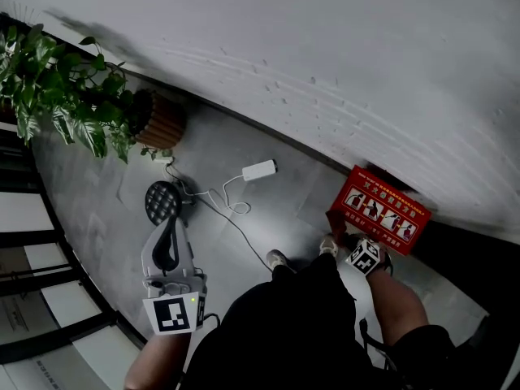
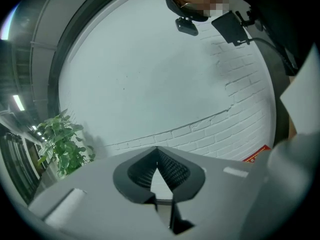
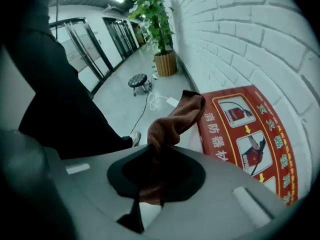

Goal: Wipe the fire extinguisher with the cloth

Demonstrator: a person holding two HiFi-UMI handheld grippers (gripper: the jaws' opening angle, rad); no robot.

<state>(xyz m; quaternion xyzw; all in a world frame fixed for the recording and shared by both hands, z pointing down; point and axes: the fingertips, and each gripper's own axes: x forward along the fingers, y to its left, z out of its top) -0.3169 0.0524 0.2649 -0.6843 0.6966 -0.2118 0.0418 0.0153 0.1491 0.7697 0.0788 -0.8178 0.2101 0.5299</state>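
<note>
My right gripper (image 3: 157,151) is shut on a brown cloth (image 3: 175,120), which bunches up out of the jaws and hangs toward a red fire extinguisher box (image 3: 247,141) against the white brick wall. In the head view this gripper (image 1: 351,242) points steeply down beside the same red box (image 1: 382,208), with the cloth (image 1: 334,219) at the box's left edge. The extinguisher itself is not visible. My left gripper (image 1: 168,227) is held out low at the left, away from the box. Its jaws (image 2: 157,151) meet at the tips, with nothing between them.
A potted plant (image 1: 69,96) in a ribbed pot (image 1: 165,123) stands by the wall. A black round stool (image 1: 162,201) and a white power adapter (image 1: 259,170) with its cable lie on the grey floor. Glass doors (image 1: 24,242) line the left side. The person's shoe (image 1: 278,259) is below me.
</note>
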